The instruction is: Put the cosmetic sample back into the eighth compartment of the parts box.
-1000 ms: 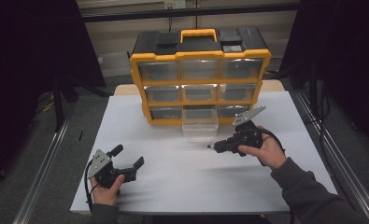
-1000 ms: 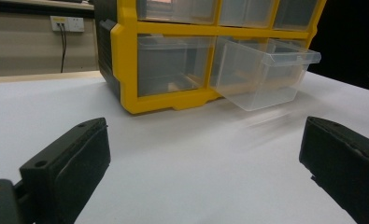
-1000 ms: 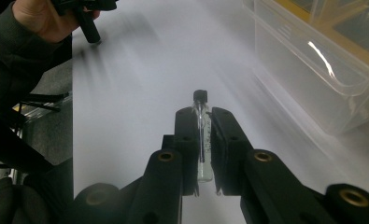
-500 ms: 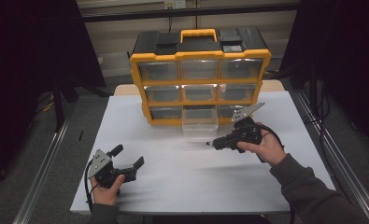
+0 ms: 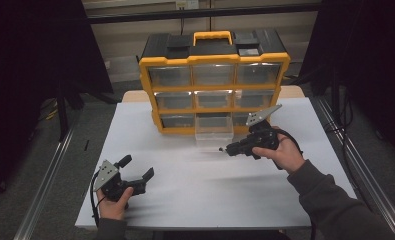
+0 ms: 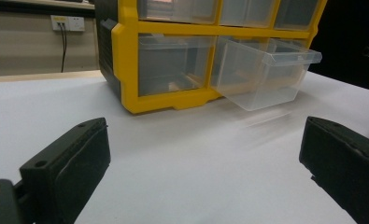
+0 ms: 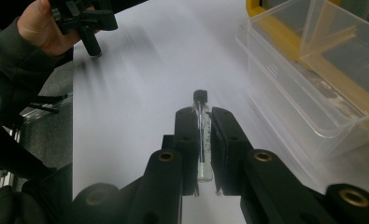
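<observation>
A yellow and black organizer [image 5: 150, 90] with clear drawers stands at the back of the white table [image 5: 195, 200]. Its bottom middle drawer [image 5: 214, 132] is pulled out and looks empty. My right gripper [image 5: 231, 149] hovers just right of that drawer, pointing left, shut on a small glass vial [image 7: 202, 135] with a black cap; the capped end sticks out past the jaws. In the right gripper view the drawer [image 7: 313, 79] lies to the right of the right gripper [image 7: 202, 116]. My left gripper [image 5: 137, 167] rests near the front left of the table, open with nothing between its jaws [image 6: 205, 163].
The pulled-out drawer [image 6: 266, 70] and the organizer's yellow frame [image 6: 126, 70] lie ahead of the left gripper. Metal rails [image 5: 50, 175] run along both sides of the table. White table surface stretches between the two grippers.
My right gripper with the vial has shifted slightly toward the organizer. The left gripper has stayed where it was.
</observation>
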The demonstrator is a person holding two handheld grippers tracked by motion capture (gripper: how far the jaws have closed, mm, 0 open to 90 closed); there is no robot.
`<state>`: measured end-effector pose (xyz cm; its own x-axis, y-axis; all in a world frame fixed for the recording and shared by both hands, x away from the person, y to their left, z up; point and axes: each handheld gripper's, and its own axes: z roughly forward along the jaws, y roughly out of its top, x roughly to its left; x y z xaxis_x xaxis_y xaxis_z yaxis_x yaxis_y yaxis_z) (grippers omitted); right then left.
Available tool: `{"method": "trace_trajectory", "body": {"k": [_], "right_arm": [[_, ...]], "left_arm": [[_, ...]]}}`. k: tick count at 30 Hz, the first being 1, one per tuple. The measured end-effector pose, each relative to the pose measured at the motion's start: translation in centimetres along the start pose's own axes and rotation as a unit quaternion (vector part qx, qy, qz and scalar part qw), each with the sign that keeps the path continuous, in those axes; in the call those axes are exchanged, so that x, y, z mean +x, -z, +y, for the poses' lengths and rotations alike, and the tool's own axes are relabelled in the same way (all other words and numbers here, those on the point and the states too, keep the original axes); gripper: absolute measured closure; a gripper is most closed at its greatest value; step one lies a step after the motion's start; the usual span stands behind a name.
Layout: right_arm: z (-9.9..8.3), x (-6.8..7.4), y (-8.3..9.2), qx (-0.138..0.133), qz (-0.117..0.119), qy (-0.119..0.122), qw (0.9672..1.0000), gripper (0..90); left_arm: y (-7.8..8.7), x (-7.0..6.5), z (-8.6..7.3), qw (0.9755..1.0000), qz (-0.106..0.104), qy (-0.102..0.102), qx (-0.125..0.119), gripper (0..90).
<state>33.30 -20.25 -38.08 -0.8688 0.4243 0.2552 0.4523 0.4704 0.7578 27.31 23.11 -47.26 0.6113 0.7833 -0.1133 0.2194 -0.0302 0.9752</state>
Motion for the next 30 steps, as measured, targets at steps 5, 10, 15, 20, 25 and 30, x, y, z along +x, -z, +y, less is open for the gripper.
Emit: {"method": "trace_trajectory", "body": {"k": [5,10,15,20,25,30], "right_arm": [[0.4,-0.1,0.1,-0.002,-0.003,0.000,1.0000,81.1],[0.6,-0.3,0.2,-0.004,-0.001,0.001,1.0000,81.1],[0.9,-0.4,0.2,-0.004,-0.004,0.004,1.0000,81.1],[1.2,-0.5,0.3,-0.006,-0.005,0.005,1.0000,81.1],[1.5,-0.6,0.3,-0.007,-0.006,0.007,0.9999,81.1],[1.7,-0.7,0.3,-0.008,-0.006,0.009,0.9999,81.1]], "left_arm": [[0.0,0.0,0.0,1.0000,0.001,0.002,0.000,2.0],[0.0,0.0,0.0,1.0000,0.000,-0.002,0.002,2.0],[0.0,0.0,0.0,1.0000,0.000,-0.002,0.002,2.0],[0.0,0.0,0.0,1.0000,0.000,-0.003,0.003,2.0],[0.0,0.0,0.0,1.0000,0.001,-0.001,0.001,2.0],[0.0,0.0,0.0,1.0000,0.000,-0.003,0.003,1.9]]}}
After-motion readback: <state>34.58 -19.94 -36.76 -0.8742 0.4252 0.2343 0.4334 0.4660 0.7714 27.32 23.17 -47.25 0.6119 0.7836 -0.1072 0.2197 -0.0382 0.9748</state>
